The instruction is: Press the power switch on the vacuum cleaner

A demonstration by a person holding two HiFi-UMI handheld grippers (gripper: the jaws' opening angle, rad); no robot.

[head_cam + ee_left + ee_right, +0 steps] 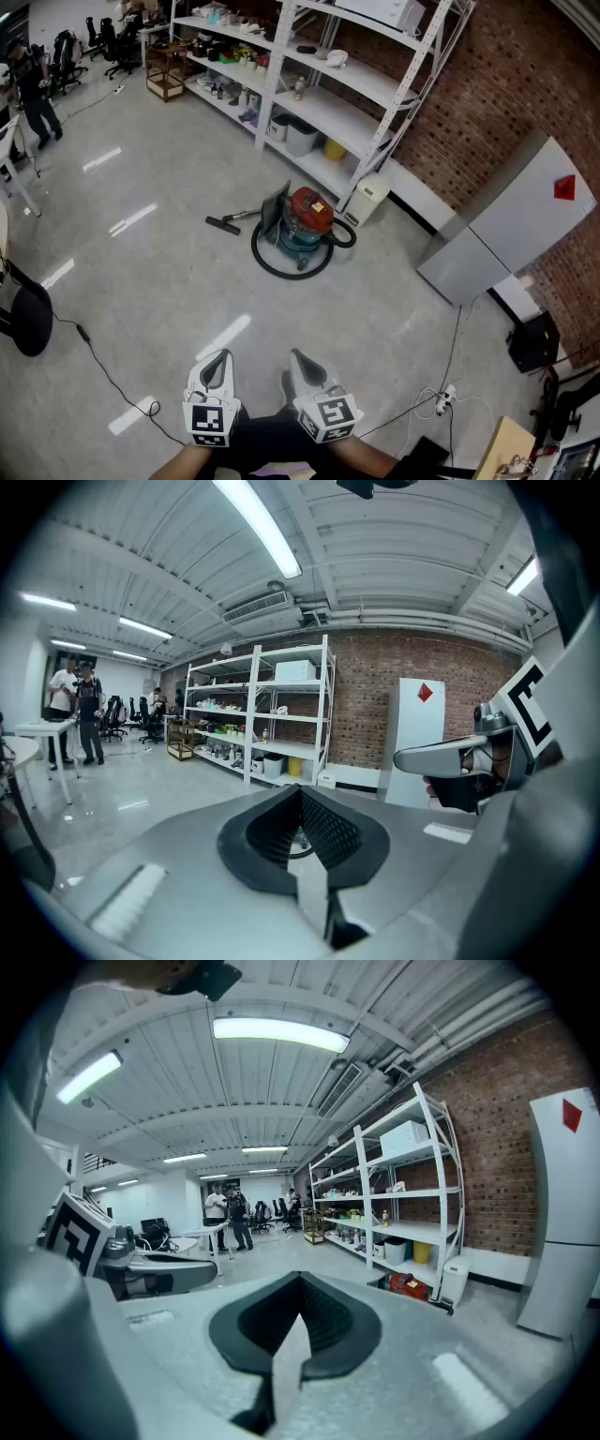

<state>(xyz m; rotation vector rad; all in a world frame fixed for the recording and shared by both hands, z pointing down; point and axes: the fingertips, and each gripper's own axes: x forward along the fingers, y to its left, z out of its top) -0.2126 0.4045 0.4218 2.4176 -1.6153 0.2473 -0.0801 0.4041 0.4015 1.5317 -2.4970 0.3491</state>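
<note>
Bare floor [159, 272] lay open right up to the vacuum cleaner [307, 223]. Its hose [267, 265] looped round the front and its wand [230, 222] stretched left. A shelving rack [328, 112] stood close behind, and a loose cable [98, 361] trailed at left.

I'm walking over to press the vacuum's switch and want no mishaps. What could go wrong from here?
The black hose loops on the floor around the vacuum cleaner: stepping in could snag it. A black cable trails over the floor beside the left gripper and could catch a foot.
</note>
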